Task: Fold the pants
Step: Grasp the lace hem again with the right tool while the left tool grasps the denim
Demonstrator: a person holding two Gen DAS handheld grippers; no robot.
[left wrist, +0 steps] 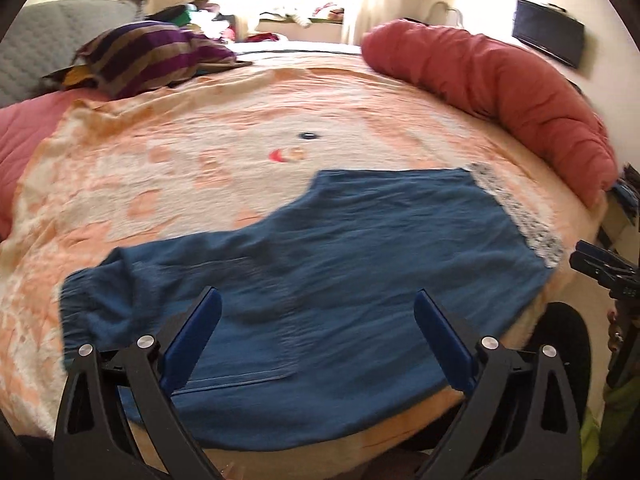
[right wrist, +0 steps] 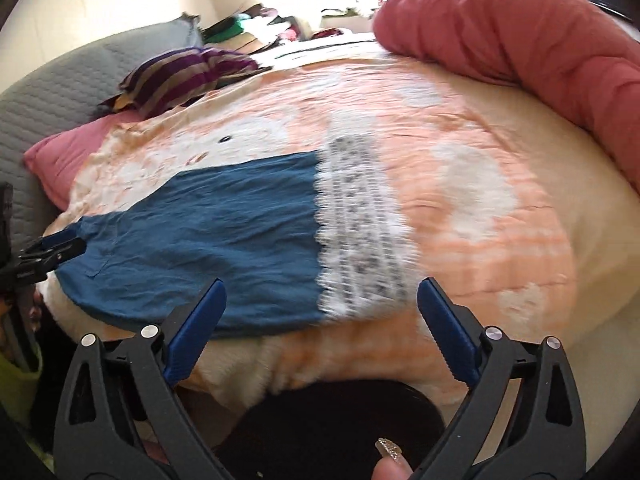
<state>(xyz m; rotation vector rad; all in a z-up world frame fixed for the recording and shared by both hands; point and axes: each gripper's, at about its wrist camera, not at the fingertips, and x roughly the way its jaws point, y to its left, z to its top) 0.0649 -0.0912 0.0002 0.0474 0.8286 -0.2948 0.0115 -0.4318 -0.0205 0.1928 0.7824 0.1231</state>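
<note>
Blue pants (left wrist: pixel 340 264) lie flat on the bed, folded lengthwise, with a white patterned waistband (left wrist: pixel 516 212) at the right and a gathered cuff (left wrist: pixel 84 300) at the left. My left gripper (left wrist: pixel 316 304) is open and empty, hovering over the leg near the bed's front edge. In the right wrist view the pants (right wrist: pixel 208 236) and waistband (right wrist: pixel 360 224) lie ahead. My right gripper (right wrist: pixel 320 292) is open and empty, just in front of the waistband's near edge. The left gripper's tips (right wrist: pixel 56 248) show at the far left by the pants.
The bed has an orange and white blanket (left wrist: pixel 180 168). A long red bolster (left wrist: pixel 500 88) runs along the right side. A striped purple cushion (left wrist: pixel 152 56) and a grey quilt (left wrist: pixel 44 36) lie at the back left. A pink pillow (right wrist: pixel 68 152) sits at the left.
</note>
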